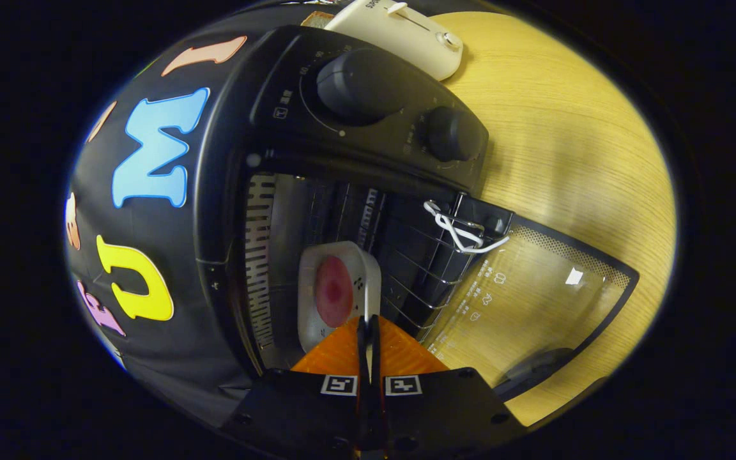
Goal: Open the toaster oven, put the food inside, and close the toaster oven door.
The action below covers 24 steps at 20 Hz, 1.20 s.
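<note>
The black toaster oven (278,96) stands with its glass door (534,300) swung fully open and lying flat over the wooden table (566,140). A white square plate (310,281) carrying a round pink piece of food (333,291) rests on the wire rack (419,255) inside the oven cavity. My gripper (368,329) reaches into the opening, and its two fingers are pressed together on the near rim of the plate. The plate's near corner is hidden behind the fingers.
Two dark knobs (358,83) (451,131) sit on the oven's control panel. A white string (460,230) is looped at the door hinge. A cream-coloured toaster (400,32) stands on the table beyond the oven. The booth's black cloth wall (151,255) flanks the oven's other side.
</note>
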Available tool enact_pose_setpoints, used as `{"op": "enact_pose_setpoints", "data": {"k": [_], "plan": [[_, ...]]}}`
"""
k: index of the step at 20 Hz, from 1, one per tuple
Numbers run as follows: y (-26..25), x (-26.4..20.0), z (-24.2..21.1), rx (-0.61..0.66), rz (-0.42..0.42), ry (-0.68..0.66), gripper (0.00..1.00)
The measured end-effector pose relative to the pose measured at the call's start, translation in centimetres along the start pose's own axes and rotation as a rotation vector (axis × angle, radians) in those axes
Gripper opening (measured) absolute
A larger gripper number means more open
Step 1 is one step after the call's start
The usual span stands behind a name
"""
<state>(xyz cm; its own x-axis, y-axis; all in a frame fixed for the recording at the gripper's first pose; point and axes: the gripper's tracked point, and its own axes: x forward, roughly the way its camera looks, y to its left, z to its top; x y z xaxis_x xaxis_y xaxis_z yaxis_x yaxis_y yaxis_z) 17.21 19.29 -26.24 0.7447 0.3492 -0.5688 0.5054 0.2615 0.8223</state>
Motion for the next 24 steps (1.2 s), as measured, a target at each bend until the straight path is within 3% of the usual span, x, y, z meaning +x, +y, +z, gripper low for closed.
{"op": "enact_pose_setpoints", "data": {"k": [2,5,9,11,12,14,24], "plan": [[0.0,0.1,0.5,-0.021,0.001,-0.041,0.02],[1.4,-0.2,0.5,-0.021,0.06,-0.062,0.1],[2.5,-1.4,-1.1,-0.048,0.092,-0.026,0.35],[2.7,-2.2,-2.3,-0.07,0.102,0.011,0.62],[2.7,-2.6,-3.0,-0.082,0.106,0.027,0.9],[2.5,-3.7,-3.9,-0.121,0.105,0.046,0.97],[-1.2,-7.7,-8.7,-0.459,0.009,0.146,0.98]]}}
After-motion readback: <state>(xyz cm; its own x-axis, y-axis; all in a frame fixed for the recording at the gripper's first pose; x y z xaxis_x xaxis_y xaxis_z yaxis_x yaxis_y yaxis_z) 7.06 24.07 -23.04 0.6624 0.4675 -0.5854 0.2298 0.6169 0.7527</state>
